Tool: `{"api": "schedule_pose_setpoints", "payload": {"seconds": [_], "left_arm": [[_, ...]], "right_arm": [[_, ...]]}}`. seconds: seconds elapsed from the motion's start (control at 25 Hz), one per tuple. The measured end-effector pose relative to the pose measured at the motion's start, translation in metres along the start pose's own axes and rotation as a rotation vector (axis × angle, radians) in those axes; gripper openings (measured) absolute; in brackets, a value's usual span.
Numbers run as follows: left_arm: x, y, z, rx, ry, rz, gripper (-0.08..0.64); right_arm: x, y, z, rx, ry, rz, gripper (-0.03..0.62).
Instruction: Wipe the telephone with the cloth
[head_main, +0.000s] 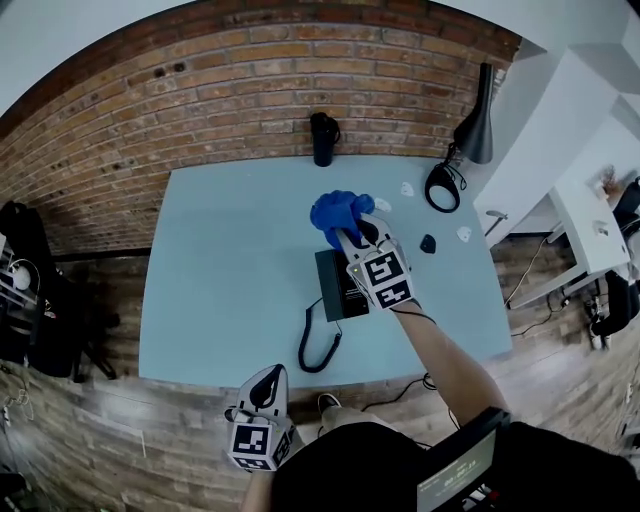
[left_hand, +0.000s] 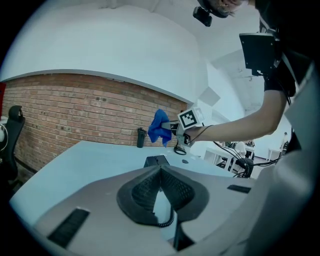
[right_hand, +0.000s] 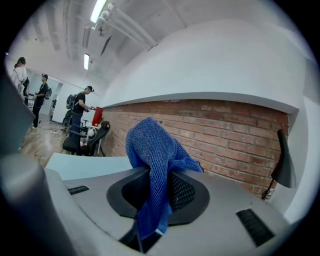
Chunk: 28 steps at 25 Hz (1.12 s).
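Note:
The black telephone (head_main: 335, 288) lies near the middle of the light blue table (head_main: 220, 260), and its coiled cord (head_main: 312, 350) trails toward the front edge. My right gripper (head_main: 352, 232) hovers over the phone's far end, shut on a bunched blue cloth (head_main: 340, 212). In the right gripper view the cloth (right_hand: 156, 150) drapes up and over between the jaws. From the left gripper view the cloth (left_hand: 160, 127) hangs in the air above and behind the telephone (left_hand: 156, 161). My left gripper (head_main: 267, 380) sits at the table's front edge, shut with nothing in it.
A black bottle (head_main: 323, 138) stands by the brick wall. A black desk lamp (head_main: 476, 125) with a round base (head_main: 442, 187) occupies the back right corner. Small white bits (head_main: 407, 188) and a small black piece (head_main: 428, 243) lie to the phone's right. People stand far off (right_hand: 80, 107).

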<state>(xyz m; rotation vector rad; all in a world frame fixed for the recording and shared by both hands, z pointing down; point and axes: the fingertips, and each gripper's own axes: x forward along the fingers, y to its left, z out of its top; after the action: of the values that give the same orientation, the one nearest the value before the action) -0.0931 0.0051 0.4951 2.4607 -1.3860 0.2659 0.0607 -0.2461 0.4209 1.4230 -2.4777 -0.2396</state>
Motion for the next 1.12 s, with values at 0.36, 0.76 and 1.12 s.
{"api": "schedule_pose_setpoints", "payload": {"seconds": [0.36,0.76,1.12], "left_arm": [[-0.009,0.016,-0.001,0.009,0.013,0.038,0.018],[-0.003,0.022,-0.003,0.015,0.047,0.028,0.018],[0.006,0.028,-0.003,0.006,0.060,0.022,0.018]], "right_arm": [[0.033,0.016,-0.079,-0.009,0.189,0.031,0.087],[0.051,0.038,-0.157,0.005,0.385,0.067,0.087],[0.055,0.042,-0.166,0.042,0.345,0.061,0.080]]}}
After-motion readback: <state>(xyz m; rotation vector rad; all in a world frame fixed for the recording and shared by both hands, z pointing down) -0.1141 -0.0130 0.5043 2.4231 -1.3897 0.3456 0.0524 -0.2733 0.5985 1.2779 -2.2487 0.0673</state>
